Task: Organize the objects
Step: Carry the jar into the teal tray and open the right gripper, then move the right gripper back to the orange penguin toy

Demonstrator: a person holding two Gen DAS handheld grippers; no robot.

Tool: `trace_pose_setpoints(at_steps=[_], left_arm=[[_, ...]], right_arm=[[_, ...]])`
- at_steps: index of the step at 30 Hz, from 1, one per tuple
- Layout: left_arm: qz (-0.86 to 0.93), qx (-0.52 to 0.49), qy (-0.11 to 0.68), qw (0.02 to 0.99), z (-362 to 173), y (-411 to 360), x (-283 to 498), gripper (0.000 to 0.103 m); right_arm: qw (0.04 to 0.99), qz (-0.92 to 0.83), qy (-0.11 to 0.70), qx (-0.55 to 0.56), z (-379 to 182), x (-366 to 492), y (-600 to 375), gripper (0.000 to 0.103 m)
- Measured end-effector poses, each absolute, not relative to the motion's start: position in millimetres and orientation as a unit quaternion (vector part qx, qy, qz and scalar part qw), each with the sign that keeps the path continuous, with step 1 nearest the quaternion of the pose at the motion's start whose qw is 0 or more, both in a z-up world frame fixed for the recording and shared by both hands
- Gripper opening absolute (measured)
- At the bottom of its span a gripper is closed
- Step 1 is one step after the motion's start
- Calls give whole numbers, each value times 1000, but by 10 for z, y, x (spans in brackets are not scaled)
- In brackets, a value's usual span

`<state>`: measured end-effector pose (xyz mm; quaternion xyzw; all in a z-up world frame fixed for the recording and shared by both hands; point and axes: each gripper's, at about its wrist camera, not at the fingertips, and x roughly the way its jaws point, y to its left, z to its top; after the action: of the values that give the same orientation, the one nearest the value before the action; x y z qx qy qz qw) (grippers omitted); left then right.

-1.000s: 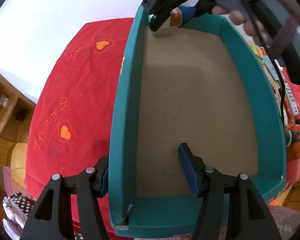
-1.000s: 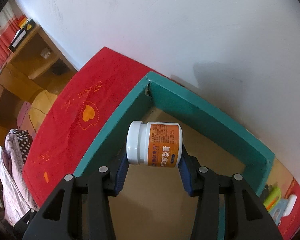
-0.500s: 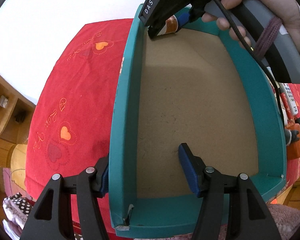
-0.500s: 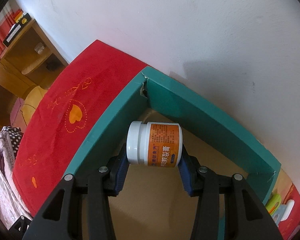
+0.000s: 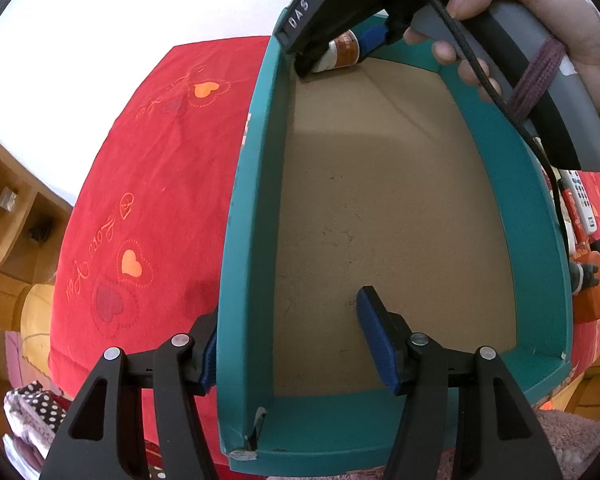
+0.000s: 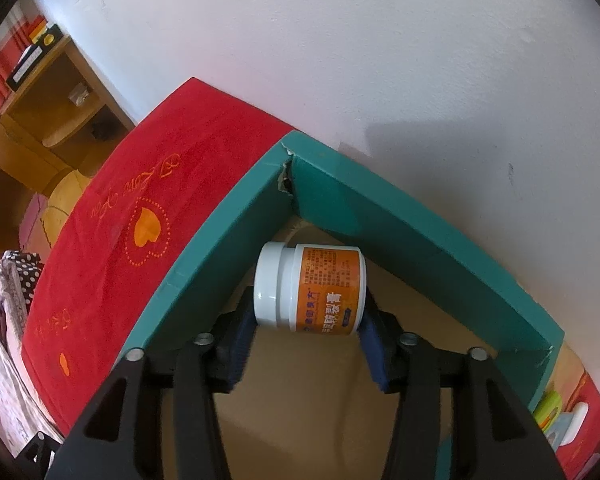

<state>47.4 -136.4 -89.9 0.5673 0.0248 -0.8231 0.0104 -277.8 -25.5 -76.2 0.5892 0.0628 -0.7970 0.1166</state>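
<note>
A teal box (image 5: 248,200) with a brown cardboard floor lies on a red cloth. A white jar (image 6: 324,288) with an orange label lies on its side in the box's far left corner, also seen as the jar (image 5: 342,52) in the left wrist view. My right gripper (image 6: 308,336) is around it and its jaws are opening, the pads loose at the lid and the base. A hand (image 5: 520,12) holds that right gripper (image 5: 338,54). My left gripper (image 5: 288,344) is open and straddles the box's left wall near the front corner, with only the outer pad close to the wall.
The red cloth (image 5: 148,184) with heart patterns spreads left of the box. A white remote (image 5: 580,200) and an orange object (image 5: 588,292) lie right of it. A white wall (image 6: 380,60) rises just behind the box. Wooden shelves (image 6: 60,112) stand at the far left.
The right gripper has sunk with the jar into the box's far left corner, and its fingers now stand slightly wider. The left gripper has not moved.
</note>
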Motion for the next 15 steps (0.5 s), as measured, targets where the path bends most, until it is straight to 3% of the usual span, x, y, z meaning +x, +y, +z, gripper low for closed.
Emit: trace_pose_setpoints(at_steps=[2,15], left_arm=[[-823,568,25,11,-897,-1360,473,62],[-824,567,25,10,-889,-1339,495,62]], right_arm=[[119,-804,65,579,-706,-2755,-243,71],[119,-829,48,544,-134,-2354,82,74]])
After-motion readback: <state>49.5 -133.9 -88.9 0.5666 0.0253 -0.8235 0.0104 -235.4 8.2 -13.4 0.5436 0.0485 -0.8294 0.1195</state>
